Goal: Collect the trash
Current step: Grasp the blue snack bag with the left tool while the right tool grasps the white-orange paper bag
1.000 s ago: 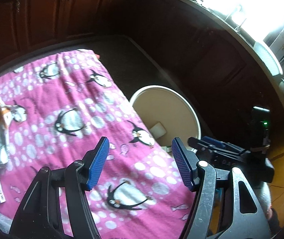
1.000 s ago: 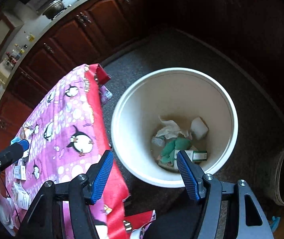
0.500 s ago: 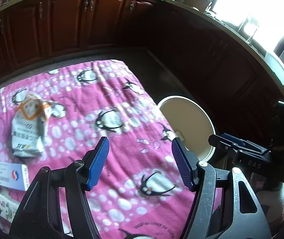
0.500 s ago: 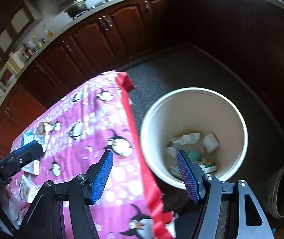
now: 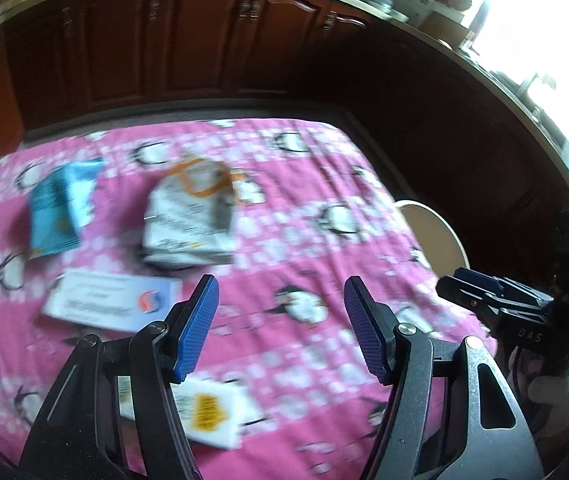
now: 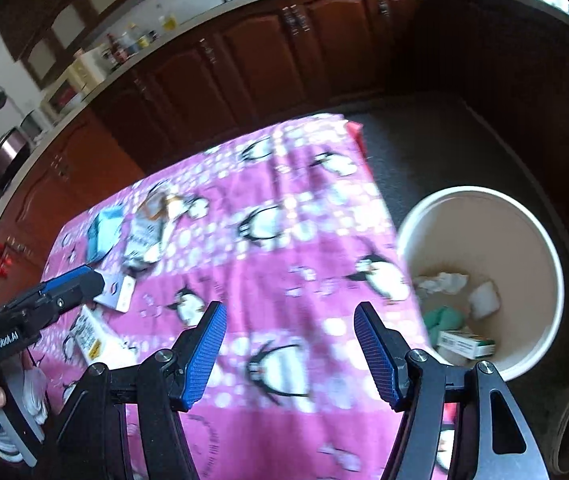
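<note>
Since the earlier frame we have swung both grippers from the white bin (image 6: 480,280) over the penguin tablecloth (image 5: 284,208). Left gripper (image 5: 280,328) and right gripper (image 6: 290,348) gape empty; the white pouch (image 5: 188,220) lies beyond the left jaws, farther from the bin.

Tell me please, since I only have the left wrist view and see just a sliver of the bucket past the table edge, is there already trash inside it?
Observer: Yes. The right wrist view looks into the white bucket: a crumpled tissue, something green and a small green and white box lie at the bottom.
Operator: Thank you. Is the right gripper carrying anything?
Observer: No. The right gripper has its jaws apart with only the pink penguin cloth showing between them.
Operator: And where is it relative to the bucket?
Observer: Over the table's near right corner, with the bucket on the floor just to its right.
</note>
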`<state>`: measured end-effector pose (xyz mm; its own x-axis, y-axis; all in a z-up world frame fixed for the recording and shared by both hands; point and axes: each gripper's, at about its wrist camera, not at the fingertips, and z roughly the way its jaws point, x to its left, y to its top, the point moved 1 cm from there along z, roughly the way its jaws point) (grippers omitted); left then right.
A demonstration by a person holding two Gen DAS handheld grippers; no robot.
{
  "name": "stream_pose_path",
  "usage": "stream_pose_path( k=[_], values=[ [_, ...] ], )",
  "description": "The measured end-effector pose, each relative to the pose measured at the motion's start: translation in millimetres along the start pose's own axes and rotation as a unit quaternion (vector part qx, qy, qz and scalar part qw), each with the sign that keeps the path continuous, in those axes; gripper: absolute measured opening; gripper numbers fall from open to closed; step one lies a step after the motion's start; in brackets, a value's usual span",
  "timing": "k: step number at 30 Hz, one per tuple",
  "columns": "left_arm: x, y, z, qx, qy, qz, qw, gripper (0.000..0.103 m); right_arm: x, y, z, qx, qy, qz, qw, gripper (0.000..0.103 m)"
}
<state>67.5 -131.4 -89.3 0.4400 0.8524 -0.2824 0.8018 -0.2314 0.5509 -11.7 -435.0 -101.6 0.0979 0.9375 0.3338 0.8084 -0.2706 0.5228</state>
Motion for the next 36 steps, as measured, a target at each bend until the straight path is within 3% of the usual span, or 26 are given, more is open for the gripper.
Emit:
stream_pose_path(
  k=[7, 20, 36],
  values=[
    [75.4, -6.4, -16.9, -0.006, 0.029, -0.064, 0.9975, 0.064, 40.6, 9.3, 30.0, 0.024, 0.034, -0.023, 0.999, 0.065],
    [191.8, 18.2, -21.3, -0.028, 0.039, -0.169, 0.9845, 0.073, 93.4, 45.3, 100.5, 0.060, 0.077, -0.028, 0.995, 0.065],
    [210.2, 69.5, 46.8, 0.006, 0.084, -0.163, 0.9831, 0.073, 113.4, 83.7, 169.7, 0.078, 0.093, -0.006, 0.993, 0.072]
  ],
)
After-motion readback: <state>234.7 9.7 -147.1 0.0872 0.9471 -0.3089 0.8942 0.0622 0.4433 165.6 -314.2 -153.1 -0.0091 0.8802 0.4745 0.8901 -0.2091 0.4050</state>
